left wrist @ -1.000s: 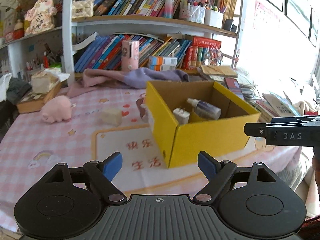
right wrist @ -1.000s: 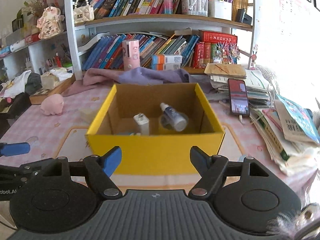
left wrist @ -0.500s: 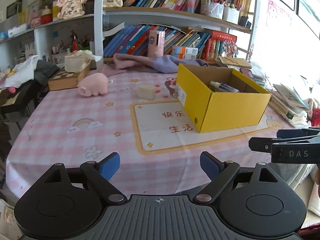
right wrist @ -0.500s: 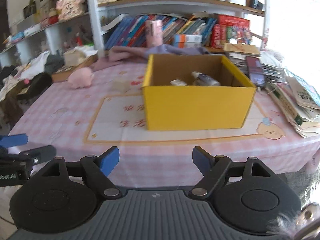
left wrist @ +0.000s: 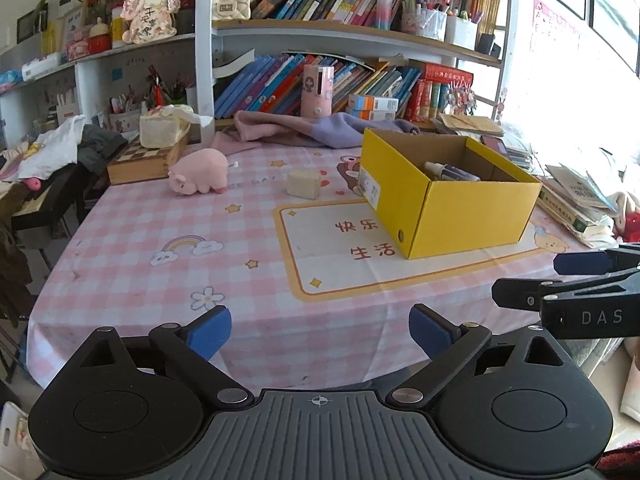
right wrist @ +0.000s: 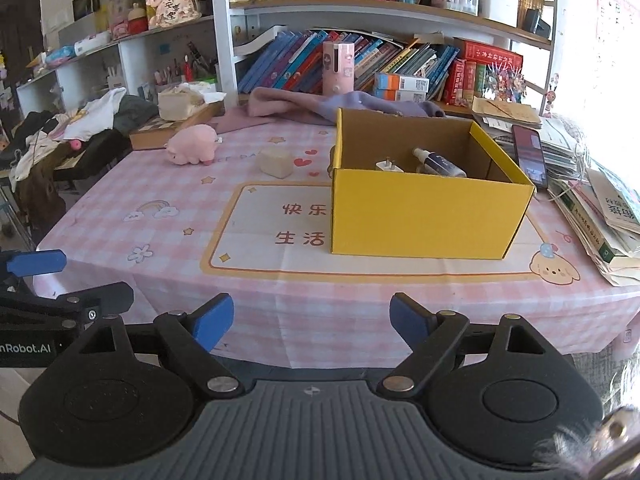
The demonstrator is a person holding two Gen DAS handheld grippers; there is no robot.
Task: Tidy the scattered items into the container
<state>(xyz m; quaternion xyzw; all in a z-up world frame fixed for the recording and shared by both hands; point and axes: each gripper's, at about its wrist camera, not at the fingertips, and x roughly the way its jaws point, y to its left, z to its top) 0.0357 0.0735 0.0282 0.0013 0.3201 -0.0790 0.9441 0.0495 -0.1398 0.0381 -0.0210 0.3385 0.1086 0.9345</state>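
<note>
On gingham cloth; boxy yellow cardboard

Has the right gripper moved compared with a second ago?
Yes. The right gripper has backed away from the yellow box, now beyond the table edge; its empty jaws have just been opening.

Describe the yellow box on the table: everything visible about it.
The yellow box is an open-topped cardboard carton, bright yellow outside and plain brown inside, with no lid in view. It stands upright and square on the pink checked tablecloth, partly over its printed cream panel. A white label sits on one side wall. Inside lie a small spray bottle and a white plug adapter. Neither gripper touches it.
</note>
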